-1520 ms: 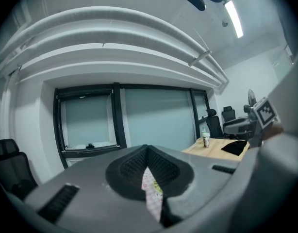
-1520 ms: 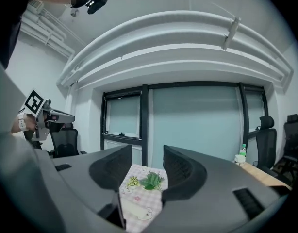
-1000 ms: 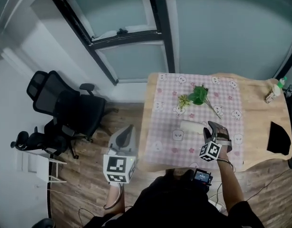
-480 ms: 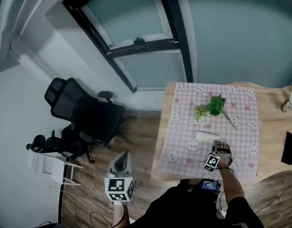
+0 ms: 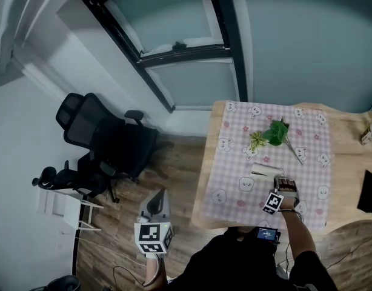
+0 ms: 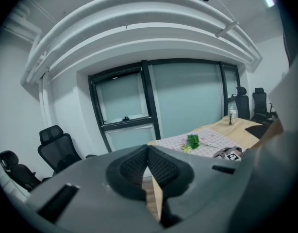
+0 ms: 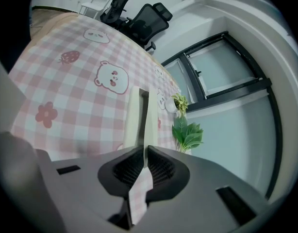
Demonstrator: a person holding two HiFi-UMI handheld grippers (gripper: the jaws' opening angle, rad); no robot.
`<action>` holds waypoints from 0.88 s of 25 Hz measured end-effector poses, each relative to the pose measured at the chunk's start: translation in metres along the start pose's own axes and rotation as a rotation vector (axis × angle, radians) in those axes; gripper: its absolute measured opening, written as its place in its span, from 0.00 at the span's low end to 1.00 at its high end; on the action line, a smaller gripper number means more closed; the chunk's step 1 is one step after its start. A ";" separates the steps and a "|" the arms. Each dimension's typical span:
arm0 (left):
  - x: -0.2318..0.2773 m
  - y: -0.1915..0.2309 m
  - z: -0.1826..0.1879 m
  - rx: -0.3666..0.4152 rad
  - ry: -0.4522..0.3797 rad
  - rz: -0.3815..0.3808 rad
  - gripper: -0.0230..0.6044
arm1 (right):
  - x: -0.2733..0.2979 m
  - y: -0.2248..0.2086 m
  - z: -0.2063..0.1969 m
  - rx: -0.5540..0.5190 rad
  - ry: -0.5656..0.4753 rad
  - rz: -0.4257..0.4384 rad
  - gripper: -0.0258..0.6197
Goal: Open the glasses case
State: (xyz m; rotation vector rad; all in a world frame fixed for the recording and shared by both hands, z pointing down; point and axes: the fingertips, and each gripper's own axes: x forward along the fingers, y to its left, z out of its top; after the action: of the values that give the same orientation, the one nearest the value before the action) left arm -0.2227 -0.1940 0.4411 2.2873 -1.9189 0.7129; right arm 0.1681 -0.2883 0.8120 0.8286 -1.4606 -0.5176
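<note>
While the left gripper sits pressed together, the right gripper's jaws are closing, empty, at the oblong glasses case.

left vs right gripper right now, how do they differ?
Left gripper hangs off the table, over the floor; right gripper is over the tablecloth. Left jaws are shut on nothing; right jaws are closing on the near edge of the glasses case. Both carry a marker cube.

A matt checked cloth covers the pale wooden table; the cream glasses case looks smooth and matt.
</note>
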 end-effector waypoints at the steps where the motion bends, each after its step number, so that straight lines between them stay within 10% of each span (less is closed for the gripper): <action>1: 0.001 0.000 0.000 -0.007 -0.001 0.002 0.04 | 0.001 -0.008 0.000 0.006 -0.003 0.000 0.09; 22: 0.002 -0.008 -0.029 0.044 0.137 -0.006 0.03 | 0.107 -0.054 -0.011 -0.146 0.055 0.184 0.08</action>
State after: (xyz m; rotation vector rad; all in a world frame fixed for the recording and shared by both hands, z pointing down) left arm -0.2239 -0.1837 0.4698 2.2044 -1.8530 0.8950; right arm 0.1970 -0.4016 0.8419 0.5828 -1.4148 -0.4526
